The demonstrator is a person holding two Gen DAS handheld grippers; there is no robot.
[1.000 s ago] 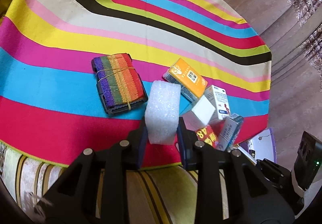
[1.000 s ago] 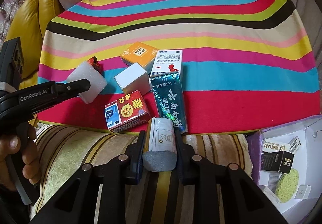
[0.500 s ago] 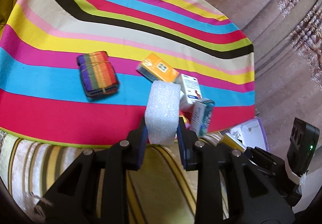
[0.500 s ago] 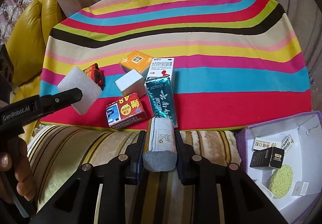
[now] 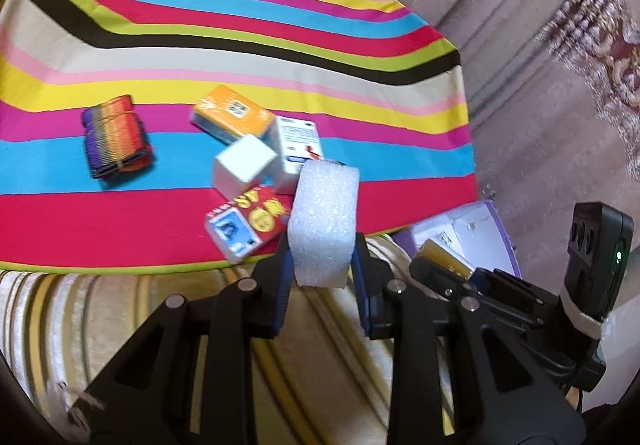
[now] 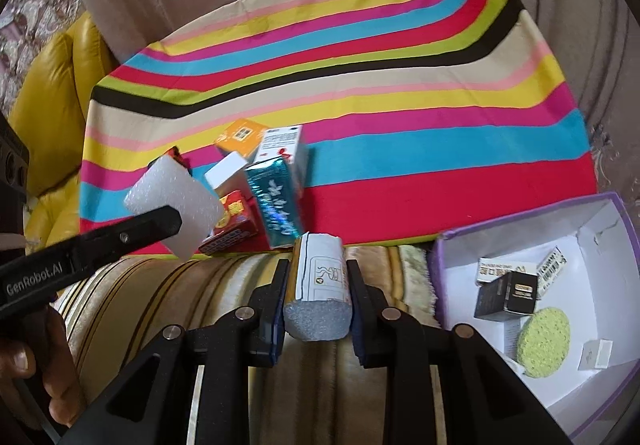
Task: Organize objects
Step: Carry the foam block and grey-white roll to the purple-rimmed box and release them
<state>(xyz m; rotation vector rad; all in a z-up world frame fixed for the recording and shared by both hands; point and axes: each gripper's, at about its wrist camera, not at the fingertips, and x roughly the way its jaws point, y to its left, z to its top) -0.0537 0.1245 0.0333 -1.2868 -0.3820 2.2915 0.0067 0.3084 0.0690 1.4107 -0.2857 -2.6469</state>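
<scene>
The left gripper [image 5: 322,265] is clamped on a white foam block [image 5: 323,221], held over the near edge of the striped cloth [image 5: 248,29]. The right gripper [image 6: 318,305] grips a grey foam piece with a paper label [image 6: 320,285], just off that same edge, beside the purple-rimmed box [image 6: 448,245]. Small cartons [image 6: 276,201] cluster on the cloth.

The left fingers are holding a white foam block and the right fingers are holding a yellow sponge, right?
Not quite. The left gripper does hold the white foam block, but the right gripper holds a grey foam roll with a white label, as the right wrist view shows. The yellow sponge lies in the purple box.
</scene>
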